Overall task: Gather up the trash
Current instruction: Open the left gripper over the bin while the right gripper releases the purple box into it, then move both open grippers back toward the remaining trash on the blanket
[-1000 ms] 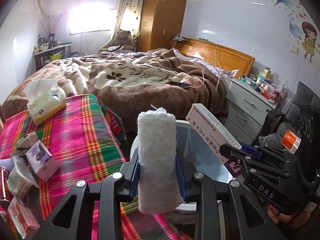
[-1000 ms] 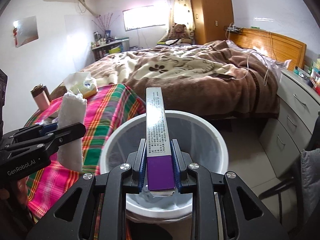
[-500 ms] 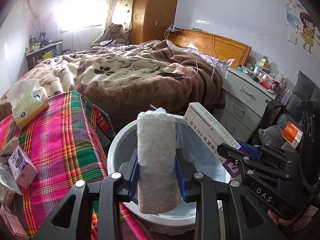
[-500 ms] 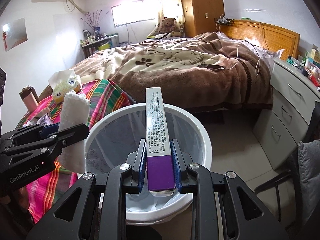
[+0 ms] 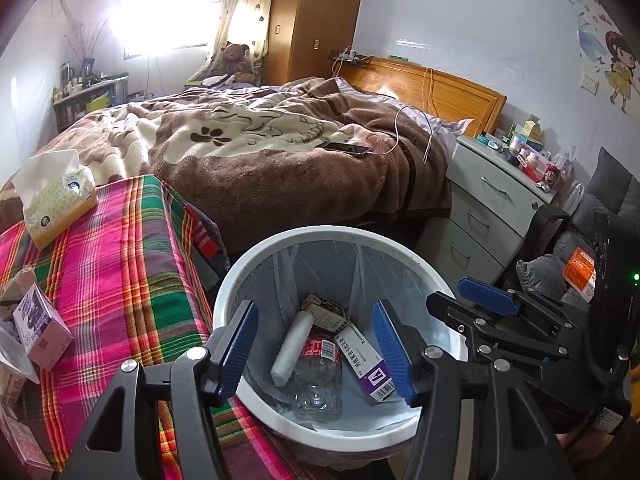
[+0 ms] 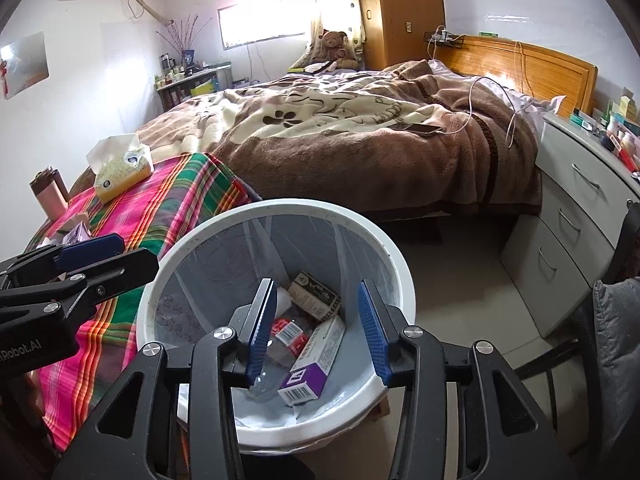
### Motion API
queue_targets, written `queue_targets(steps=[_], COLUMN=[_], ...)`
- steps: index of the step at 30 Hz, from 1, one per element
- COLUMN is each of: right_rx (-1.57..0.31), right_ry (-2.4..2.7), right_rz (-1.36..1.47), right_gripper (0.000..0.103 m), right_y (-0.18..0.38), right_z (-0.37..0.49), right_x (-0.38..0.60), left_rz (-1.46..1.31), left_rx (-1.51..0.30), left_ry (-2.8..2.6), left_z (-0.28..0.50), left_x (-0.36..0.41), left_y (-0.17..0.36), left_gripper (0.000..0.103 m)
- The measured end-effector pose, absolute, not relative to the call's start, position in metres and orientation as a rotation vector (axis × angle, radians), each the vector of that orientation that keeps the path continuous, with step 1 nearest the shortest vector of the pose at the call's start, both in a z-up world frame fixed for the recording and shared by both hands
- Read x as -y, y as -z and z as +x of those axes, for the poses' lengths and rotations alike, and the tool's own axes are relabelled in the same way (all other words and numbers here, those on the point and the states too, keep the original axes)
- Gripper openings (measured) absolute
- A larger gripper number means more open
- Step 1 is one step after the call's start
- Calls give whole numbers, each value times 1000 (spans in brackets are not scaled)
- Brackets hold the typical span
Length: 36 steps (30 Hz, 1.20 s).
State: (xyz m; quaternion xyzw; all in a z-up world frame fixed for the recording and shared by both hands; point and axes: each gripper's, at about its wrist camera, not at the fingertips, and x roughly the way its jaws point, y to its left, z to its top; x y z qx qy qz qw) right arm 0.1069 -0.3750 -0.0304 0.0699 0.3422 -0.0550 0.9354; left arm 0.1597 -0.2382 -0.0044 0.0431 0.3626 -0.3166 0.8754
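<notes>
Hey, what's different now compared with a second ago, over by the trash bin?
Both grippers let go. The left gripper dropped its white roll and the right gripper dropped its purple and white box; both now lie in the bin beside a plastic bottle. Both sets of jaws are opening with nothing between them. The tissue box and the small boxes on the checked cloth stayed put.

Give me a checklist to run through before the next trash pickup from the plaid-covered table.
1. Left hand-held gripper empty, jaws opening: ok.
2. Right hand-held gripper empty, jaws opening: ok.
3. White rolled tissue inside the round white lined trash bin: ok.
4. Purple-and-white medicine box inside the bin: ok.
5. Small cartons left on the plaid tablecloth: not ok.
6. Floor behind the bin free of trash: cannot tell.
</notes>
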Motion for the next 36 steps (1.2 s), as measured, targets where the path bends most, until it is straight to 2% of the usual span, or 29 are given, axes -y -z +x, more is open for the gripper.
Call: queue_targets(steps=[8, 17, 20, 28, 31, 36], right_rx=[-689, -665, -657, -642, -640, -636], right_ry=[101, 57, 39, -14, -44, -92], right_rz=[152, 145, 142, 130, 122, 110], right_gripper=[45, 52, 57, 59, 64, 65], right_y=[27, 20, 18, 13, 12, 12], right_z=[104, 99, 99, 101, 103, 109], right_x=[368, 347, 337, 312, 298, 275], left_rz=[71, 54, 36, 7, -12, -39], left_rx=[-743, -713, -710, -680, -680, -679], left_ry=[631, 564, 549, 475, 431, 352], left_z=[152, 141, 137, 127, 125, 124], left_x=[213, 173, 156, 108, 86, 47], left_y=[-1, -9, -12, -17, -15, -13], left_gripper=[59, 60, 60, 60, 64, 66])
